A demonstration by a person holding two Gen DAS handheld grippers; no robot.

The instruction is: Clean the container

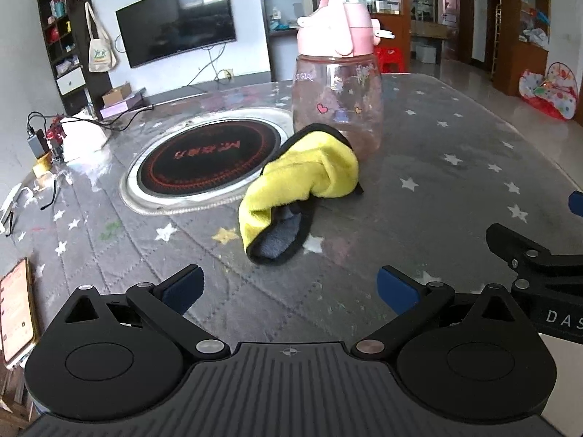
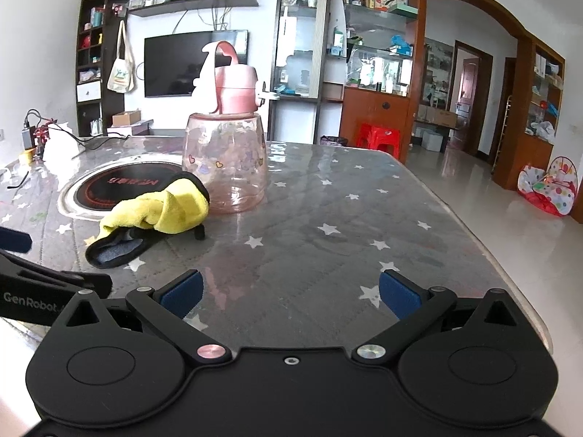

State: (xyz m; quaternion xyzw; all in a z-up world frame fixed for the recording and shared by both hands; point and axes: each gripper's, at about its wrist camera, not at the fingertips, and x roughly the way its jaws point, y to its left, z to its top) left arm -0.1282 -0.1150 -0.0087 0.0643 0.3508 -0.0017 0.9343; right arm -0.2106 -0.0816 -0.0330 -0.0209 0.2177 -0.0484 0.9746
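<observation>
A clear pink bottle (image 1: pixel 337 105) with a pink lid stands upright on the grey star-patterned table (image 1: pixel 437 182). A crumpled yellow cloth (image 1: pixel 302 178) with a black edge lies against its near left side. My left gripper (image 1: pixel 289 286) is open and empty, a short way in front of the cloth. In the right wrist view the bottle (image 2: pixel 226 167) and the cloth (image 2: pixel 160 211) sit ahead to the left. My right gripper (image 2: pixel 291 289) is open and empty above the table (image 2: pixel 364 200), apart from both.
A round black induction hob (image 1: pixel 207 160) is set in the table left of the bottle. A phone (image 1: pixel 16 309) lies at the near left edge. Cables and small items (image 1: pixel 54 134) sit at the far left. The table edge (image 2: pixel 510 273) runs along the right.
</observation>
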